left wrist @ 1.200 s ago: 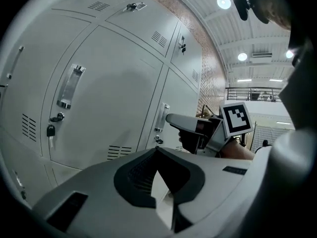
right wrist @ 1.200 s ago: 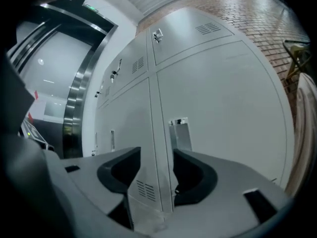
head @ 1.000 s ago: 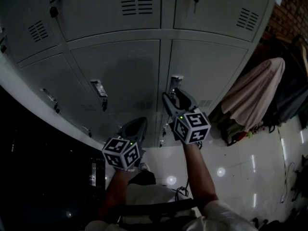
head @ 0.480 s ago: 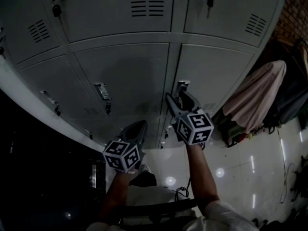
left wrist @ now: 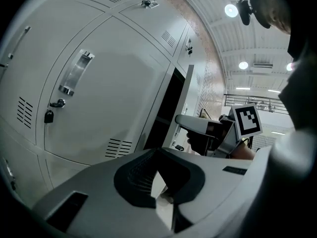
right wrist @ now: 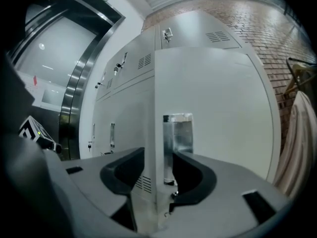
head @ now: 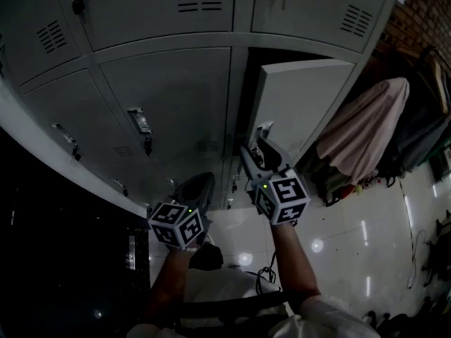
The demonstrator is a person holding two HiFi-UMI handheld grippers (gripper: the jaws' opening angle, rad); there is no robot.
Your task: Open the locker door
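Grey steel lockers (head: 162,104) fill the wall in two tiers, each door with vent slots and a bright handle. They stand on a glossy pale tiled floor (head: 338,238) that mirrors the ceiling lamps. A brick wall (head: 430,5) closes the right side, with a pale cloth (head: 366,132) draped over something in front of it.

One lower locker door (head: 303,97) stands ajar, hinged on its right, its free edge swung out towards the person. The compartment (left wrist: 166,103) behind it is dark (nothing inside can be made out). A small padlock (left wrist: 48,116) hangs on the neighbouring shut door to the left.

The right gripper (right wrist: 158,155) is level at the open door's free edge. Its fingers have just been closing, but they are wide apart, one on either side of that edge, beside the chrome handle (right wrist: 177,133). A gap shows between door and pads.

The left gripper (left wrist: 158,152) hangs lower and to the left, clear of the lockers. Its fingers are together at the tips, holding nothing.
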